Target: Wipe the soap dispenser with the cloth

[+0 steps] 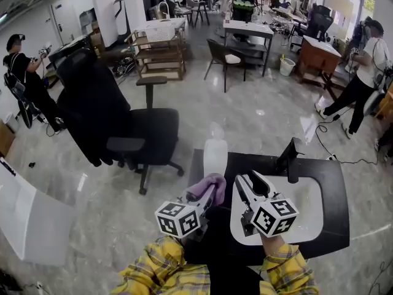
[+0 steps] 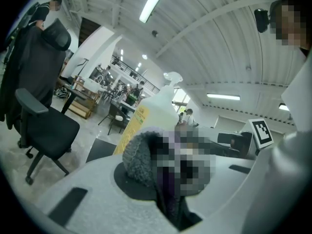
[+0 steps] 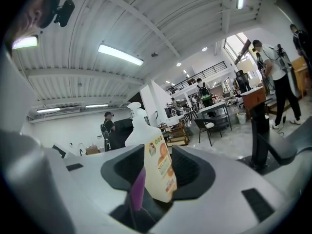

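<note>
Nearest, plaid sleeves [image 1: 279,272] are seen, w/ both grippers held over a black table [image 1: 334,183]. The L gripper [image 1: 210,195] is clenched on a purple-grey cloth [image 1: 204,186], which is bunched btwn its pads and bulges past the tips. The R gripper [image 1: 247,177] is held just beside it, jaws parted. In the R gripper view the dispenser [image 1: 215,155] is framed in the gap btwn the pads, w/ a strip of the cloth at its left. No pad is seen pressing on it. From the head view it is seen upright on the table, just ahead and left of the R tips. The cloth is seen directly in front of the dispenser's lower part. Whether they touch can't be told. A white basin [image 1: 304,211] w/ a black tap [image 1: 288,161] is set to the right. Further off an office chair [image 1: 144,131] is seen on the floor, and people [image 1: 362,72] beyond.
</note>
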The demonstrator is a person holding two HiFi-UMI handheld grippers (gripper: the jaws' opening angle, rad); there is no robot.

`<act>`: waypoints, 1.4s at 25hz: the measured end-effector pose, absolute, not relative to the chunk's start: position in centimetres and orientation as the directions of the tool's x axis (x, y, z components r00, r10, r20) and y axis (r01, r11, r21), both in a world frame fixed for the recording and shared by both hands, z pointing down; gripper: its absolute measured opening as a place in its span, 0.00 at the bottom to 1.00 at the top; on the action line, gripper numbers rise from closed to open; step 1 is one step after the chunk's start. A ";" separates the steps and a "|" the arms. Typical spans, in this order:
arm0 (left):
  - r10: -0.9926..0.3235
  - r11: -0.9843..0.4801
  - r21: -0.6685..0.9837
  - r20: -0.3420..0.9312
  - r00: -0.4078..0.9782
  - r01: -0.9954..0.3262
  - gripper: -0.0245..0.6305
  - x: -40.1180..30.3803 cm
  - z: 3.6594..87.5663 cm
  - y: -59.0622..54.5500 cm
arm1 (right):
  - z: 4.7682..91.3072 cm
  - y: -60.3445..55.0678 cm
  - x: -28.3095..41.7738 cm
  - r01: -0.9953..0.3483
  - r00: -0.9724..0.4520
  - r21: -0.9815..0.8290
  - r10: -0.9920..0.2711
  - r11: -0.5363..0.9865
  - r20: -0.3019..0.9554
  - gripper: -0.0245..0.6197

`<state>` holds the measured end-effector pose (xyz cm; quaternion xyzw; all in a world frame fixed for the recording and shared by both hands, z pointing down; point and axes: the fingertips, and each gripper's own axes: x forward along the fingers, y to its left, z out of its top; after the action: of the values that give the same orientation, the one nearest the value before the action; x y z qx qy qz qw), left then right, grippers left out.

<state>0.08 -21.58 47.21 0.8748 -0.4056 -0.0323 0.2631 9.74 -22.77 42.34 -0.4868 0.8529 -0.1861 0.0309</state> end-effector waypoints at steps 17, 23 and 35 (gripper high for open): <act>-0.685 -0.447 0.507 0.335 0.647 -0.737 0.11 0.0 54.0 -21.4 | 44.0 -21.8 10.2 -0.809 -0.537 -0.377 -0.829 0.452 0.158 0.28; -0.663 -0.416 0.517 0.391 0.638 -0.748 0.11 0.0 55.7 -21.3 | 44.3 -21.5 10.0 -0.805 -0.546 -0.377 -0.821 0.458 0.168 0.28; -0.604 -0.387 0.535 0.467 0.645 -0.751 0.11 0.3 57.9 -21.2 | 44.1 -21.5 9.1 -0.765 -0.604 -0.381 -0.784 0.518 0.146 0.28</act>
<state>0.29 -21.20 57.88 0.8270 -0.4095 0.0982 0.3724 9.10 -21.52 44.08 -0.4446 0.8710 -0.2076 0.0221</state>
